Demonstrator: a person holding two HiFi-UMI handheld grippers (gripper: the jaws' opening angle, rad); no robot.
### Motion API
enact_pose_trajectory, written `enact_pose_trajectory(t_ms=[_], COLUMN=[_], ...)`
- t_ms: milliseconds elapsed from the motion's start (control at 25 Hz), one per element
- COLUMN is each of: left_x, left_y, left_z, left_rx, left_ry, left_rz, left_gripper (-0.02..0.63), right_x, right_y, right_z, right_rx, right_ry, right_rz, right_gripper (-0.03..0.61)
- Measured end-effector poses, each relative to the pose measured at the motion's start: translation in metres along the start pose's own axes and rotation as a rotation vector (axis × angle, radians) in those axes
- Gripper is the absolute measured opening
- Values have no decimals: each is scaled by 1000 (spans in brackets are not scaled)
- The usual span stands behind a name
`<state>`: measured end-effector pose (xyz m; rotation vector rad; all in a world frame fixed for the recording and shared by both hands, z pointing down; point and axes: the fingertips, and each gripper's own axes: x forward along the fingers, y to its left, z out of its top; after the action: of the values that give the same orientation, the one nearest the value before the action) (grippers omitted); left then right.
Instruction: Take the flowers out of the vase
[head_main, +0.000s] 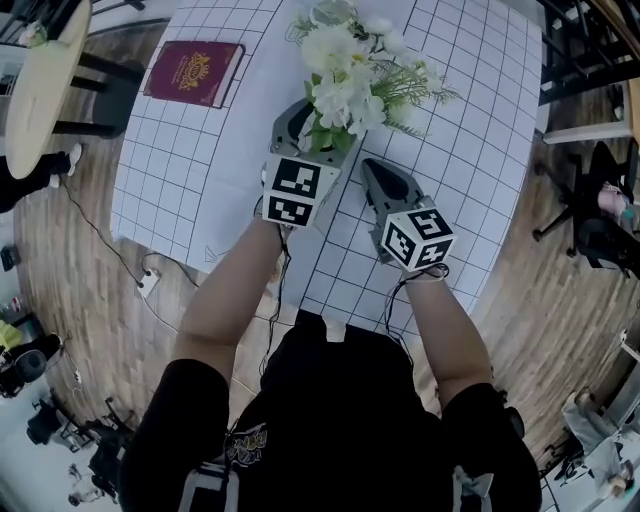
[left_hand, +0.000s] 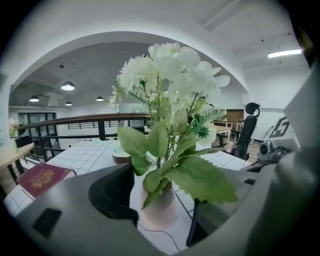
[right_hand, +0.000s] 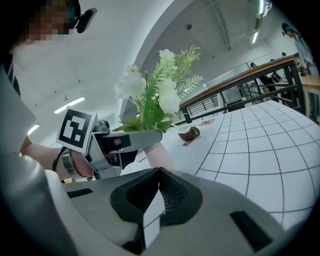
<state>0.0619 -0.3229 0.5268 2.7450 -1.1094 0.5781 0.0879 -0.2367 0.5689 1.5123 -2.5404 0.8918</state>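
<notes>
White artificial flowers (head_main: 350, 65) with green leaves stand in a small pale pink vase (left_hand: 156, 202) on the grid-patterned tablecloth (head_main: 200, 150). In the head view the blooms and leaves hide the vase. My left gripper (head_main: 313, 128) reaches under the leaves. In the left gripper view the left gripper (left_hand: 160, 225) is open, a jaw on each side of the vase, with gaps to it. My right gripper (head_main: 373, 166) lies just right of the vase, shut, with nothing in it. The right gripper view shows its jaws (right_hand: 159, 171) closed, with the vase (right_hand: 159, 154) and flowers (right_hand: 150, 92) beyond to the left.
A dark red book (head_main: 193, 72) lies at the table's far left corner. A small brown dish (right_hand: 190, 132) sits further back on the table. A round wooden table (head_main: 40, 80) stands to the left and dark chairs (head_main: 590, 200) to the right. A cable runs over the wooden floor.
</notes>
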Motion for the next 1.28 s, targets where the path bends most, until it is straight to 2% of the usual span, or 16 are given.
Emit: enact_pose_trajectory(t_ms=[160, 360, 400, 480, 680, 1000, 1280], left_x=[-2, -7, -7, -8, -10, -13, -15], left_y=[2, 4, 4, 5, 7, 10, 10], left_z=[-2, 2, 3, 3, 4, 6, 8], left_rx=[-16, -17, -15, -16, -26, -44, -55], left_ry=[-11, -31, -34, -35, -48, -62, -76], left_rz=[10, 24, 26, 33, 54, 63, 56], left_gripper=[296, 235, 221, 185, 100, 77, 72], right_x=[7, 15, 18, 24, 42, 77, 91], right_y=[-3, -2, -1, 2, 2, 8, 17], right_z=[0, 1, 1, 0, -2, 2, 14], right_rx=[-7, -67, -84, -113, -180, -386, -460], right_ry=[-3, -3, 0, 11, 32, 81, 51], right_rz=[-7, -2, 5, 19, 23, 40, 53], right_gripper=[21, 26, 45, 144, 207, 266, 267])
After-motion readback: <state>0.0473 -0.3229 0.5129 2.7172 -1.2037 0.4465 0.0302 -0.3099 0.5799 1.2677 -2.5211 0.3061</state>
